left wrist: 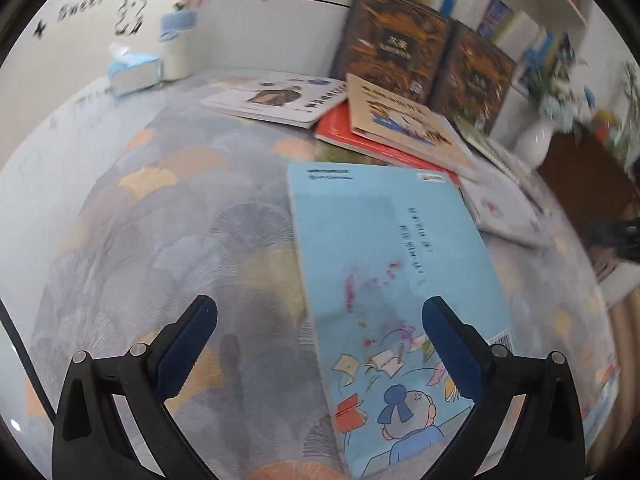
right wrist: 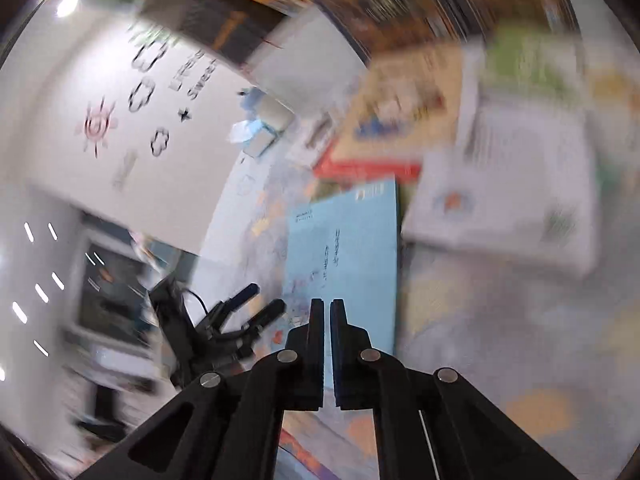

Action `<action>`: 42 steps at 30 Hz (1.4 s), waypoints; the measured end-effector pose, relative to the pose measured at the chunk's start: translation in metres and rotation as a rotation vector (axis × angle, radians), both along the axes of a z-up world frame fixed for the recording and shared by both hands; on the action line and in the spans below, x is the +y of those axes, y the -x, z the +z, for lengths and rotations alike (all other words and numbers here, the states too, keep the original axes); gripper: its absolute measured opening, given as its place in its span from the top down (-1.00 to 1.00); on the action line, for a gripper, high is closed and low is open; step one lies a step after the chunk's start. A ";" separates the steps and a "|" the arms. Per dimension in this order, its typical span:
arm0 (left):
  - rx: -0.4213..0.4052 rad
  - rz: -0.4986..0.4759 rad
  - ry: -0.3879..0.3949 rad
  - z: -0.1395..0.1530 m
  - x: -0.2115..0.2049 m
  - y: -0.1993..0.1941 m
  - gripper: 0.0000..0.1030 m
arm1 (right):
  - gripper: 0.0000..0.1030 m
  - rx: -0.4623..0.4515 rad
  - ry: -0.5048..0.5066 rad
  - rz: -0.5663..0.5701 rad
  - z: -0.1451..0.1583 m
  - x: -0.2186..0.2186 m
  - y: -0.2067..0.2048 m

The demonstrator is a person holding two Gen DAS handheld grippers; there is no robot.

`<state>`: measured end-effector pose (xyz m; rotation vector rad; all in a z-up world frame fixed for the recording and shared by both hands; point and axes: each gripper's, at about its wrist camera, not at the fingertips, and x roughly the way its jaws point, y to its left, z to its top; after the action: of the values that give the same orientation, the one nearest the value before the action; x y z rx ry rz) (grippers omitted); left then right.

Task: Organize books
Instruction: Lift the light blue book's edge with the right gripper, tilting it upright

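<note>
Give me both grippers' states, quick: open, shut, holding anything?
Left gripper: open, jaws wide, holding nothing, above the light blue book.
Right gripper: shut on the near edge of the light blue book.

On the white wall (left wrist: 80, 32) at far left, black lettering reads "Life is" above "Sweet", beside black star marks; the right wrist view shows "Sweet" again, blurred. The light blue paperback book (left wrist: 384, 248) lying on the patterned tablecloth carries lines of small dark print and a barcode near its right edge, all too blurred to read. Titles on the two dark brown books (left wrist: 420, 52) standing at the far side cannot be made out
</note>
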<state>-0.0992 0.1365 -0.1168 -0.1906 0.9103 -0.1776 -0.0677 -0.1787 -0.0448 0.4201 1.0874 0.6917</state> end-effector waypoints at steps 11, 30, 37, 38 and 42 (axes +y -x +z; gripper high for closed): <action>0.065 -0.015 -0.090 -0.018 -0.009 0.006 -0.99 | -0.53 0.262 0.016 -0.018 -0.104 0.008 -0.019; 0.027 -0.146 -0.088 -0.021 -0.034 0.007 -1.00 | 0.49 0.170 -0.304 0.213 -0.126 0.074 -0.053; 0.022 -0.137 -0.022 -0.017 -0.026 0.008 -0.99 | 0.77 0.207 -0.308 0.036 -0.124 0.071 -0.040; 0.025 -0.133 0.019 -0.015 -0.021 0.008 -0.99 | 0.78 0.224 -0.326 0.017 -0.125 0.070 -0.036; -0.005 -0.040 0.225 -0.007 0.021 0.012 -0.99 | 0.84 0.267 -0.332 -0.014 -0.122 0.080 -0.025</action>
<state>-0.1115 0.1578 -0.1240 -0.3806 0.8892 -0.3184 -0.0427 -0.0983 -0.1670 0.8219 1.2211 0.8234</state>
